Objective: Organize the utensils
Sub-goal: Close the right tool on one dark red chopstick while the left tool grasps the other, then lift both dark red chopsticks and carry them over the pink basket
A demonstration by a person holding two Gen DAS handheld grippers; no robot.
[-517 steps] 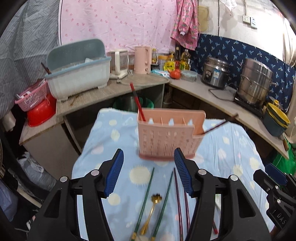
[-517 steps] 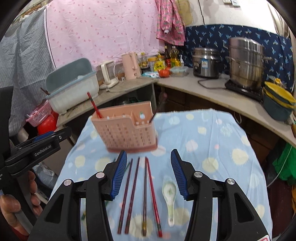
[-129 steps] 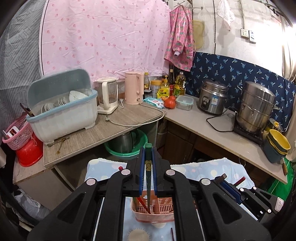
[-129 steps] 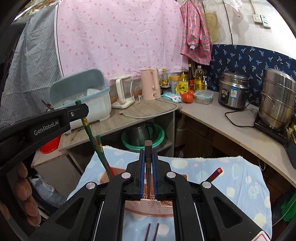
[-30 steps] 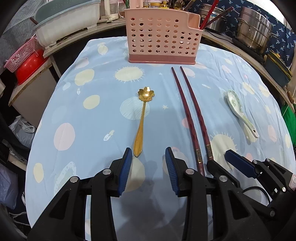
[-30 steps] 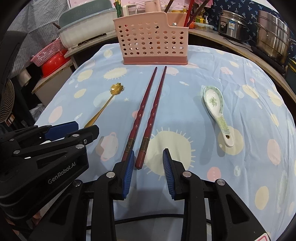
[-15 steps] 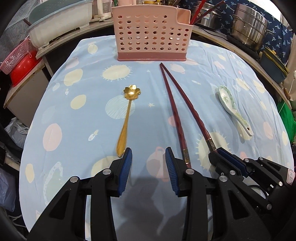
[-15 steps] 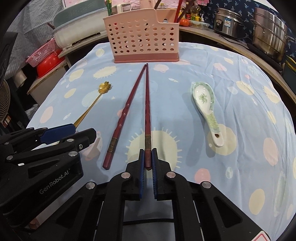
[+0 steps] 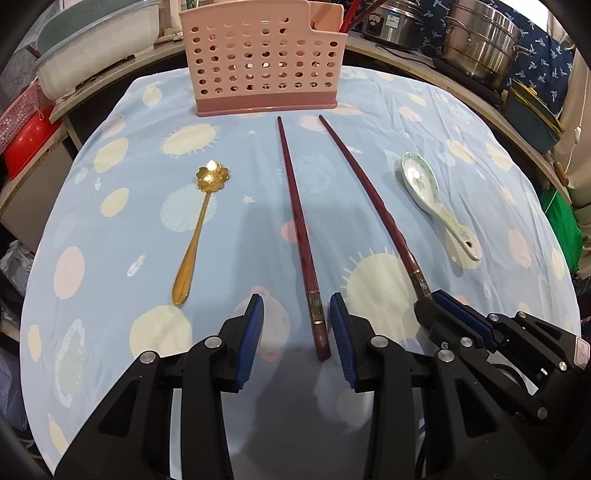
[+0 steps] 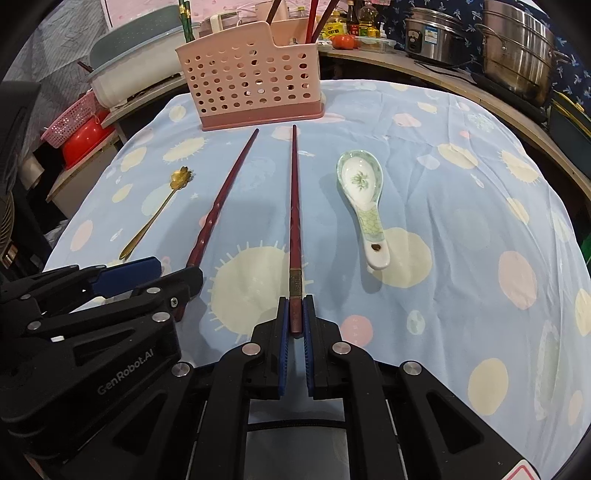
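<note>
Right wrist view: the right gripper [image 10: 294,317] is clenched on the thick end of one dark red chopstick [image 10: 294,206], which lies on the spotted tablecloth [image 10: 461,221] pointing at the pink holder [image 10: 251,88]. The left gripper [image 9: 296,325] stands released, its pads either side of the second chopstick [image 9: 297,221] without touching it. The holder already contains several upright chopsticks [image 10: 313,22]; a gold spoon [image 9: 199,229] and a ceramic spoon [image 10: 364,199] lie on the cloth.

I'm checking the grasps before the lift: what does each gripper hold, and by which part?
The right gripper is shut on the blunt end of one dark red chopstick. The left gripper holds nothing; the other chopstick lies between its open jaws.
</note>
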